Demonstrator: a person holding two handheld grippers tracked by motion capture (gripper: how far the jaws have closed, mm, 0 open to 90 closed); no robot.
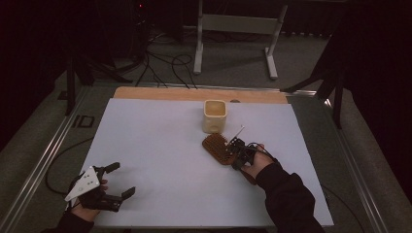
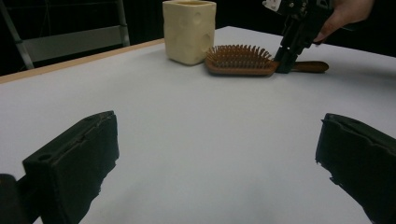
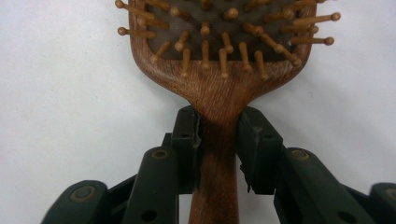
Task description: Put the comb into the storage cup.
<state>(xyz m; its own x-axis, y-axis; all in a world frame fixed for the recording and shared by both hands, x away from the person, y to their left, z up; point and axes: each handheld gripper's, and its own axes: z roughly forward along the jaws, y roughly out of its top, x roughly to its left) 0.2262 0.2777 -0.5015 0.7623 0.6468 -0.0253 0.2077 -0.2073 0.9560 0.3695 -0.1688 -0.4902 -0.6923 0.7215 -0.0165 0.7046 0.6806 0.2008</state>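
The left gripper (image 1: pixel 112 183) rests with jaws wide apart, nothing between them. The right gripper (image 3: pixel 219 140) clamps the neck of the brown wooden paddle hairbrush (image 3: pixel 219 65); its bristled head, ahead of the jaws, could sag or twist on lifting.
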